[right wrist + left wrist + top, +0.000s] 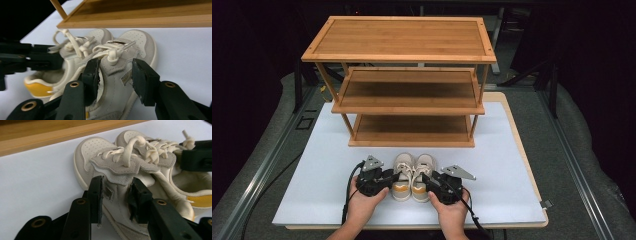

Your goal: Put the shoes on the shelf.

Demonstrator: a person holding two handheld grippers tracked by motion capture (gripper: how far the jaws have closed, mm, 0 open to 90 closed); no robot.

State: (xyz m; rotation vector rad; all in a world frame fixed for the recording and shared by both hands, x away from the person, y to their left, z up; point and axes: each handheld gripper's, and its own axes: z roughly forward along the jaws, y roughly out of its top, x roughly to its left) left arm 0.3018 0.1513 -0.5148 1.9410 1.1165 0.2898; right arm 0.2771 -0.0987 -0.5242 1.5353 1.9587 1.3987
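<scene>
we have a pair of small cream shoes with yellow heels side by side on the white mat, near us, just in front of the wooden rack, toes pointing at its bottom shelf. our left gripper straddles the left shoe and our right gripper straddles the right shoe.

in the left gripper view the jaws stand part open on either side of the left shoe's side wall, close to it, but we see no squeeze. in the right gripper view the jaws are also part open around the right shoe, the outer jaw clearly apart from it. so neither claw has hold of anything.

we judge this as either the start of a pick-up or the end of a set-down; we cannot tell which. if the shoes go to the rack, the next move calls for closing on each shoe's side, lifting level, and sliding them far onto a shelf without catching the loose laces.

each shoe carries a small tag on its side and tongue; no writing is readable.
</scene>
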